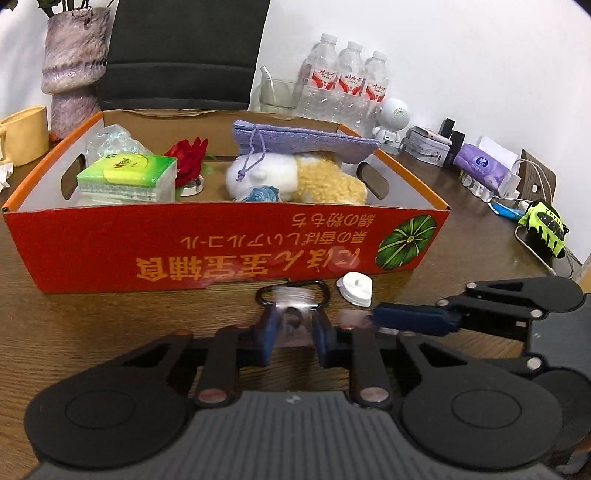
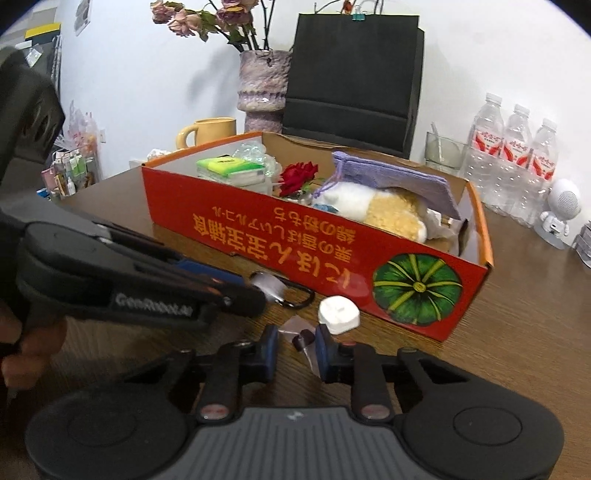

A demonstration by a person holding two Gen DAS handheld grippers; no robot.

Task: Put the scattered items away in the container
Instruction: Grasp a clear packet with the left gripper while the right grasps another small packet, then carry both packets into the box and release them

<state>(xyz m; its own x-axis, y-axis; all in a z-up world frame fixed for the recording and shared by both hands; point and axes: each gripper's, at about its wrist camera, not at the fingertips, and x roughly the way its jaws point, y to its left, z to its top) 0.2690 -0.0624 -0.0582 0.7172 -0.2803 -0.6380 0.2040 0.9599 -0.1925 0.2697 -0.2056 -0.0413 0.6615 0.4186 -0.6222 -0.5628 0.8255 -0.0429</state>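
Jaws on both our grippers stand open, empty; small clear plastic packet (image 2: 301, 338) looks light, slippery; pinch its edge.

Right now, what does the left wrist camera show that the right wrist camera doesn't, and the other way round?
Only the left wrist view shows the neon yellow-and-black glove and the purple tissue pack at the table's right end. Only the right wrist view shows the dried pink flowers above the vase and the person's hand gripping the left tool's handle. Both show the red cardboard box, the white plastic cap and the black carabiner.
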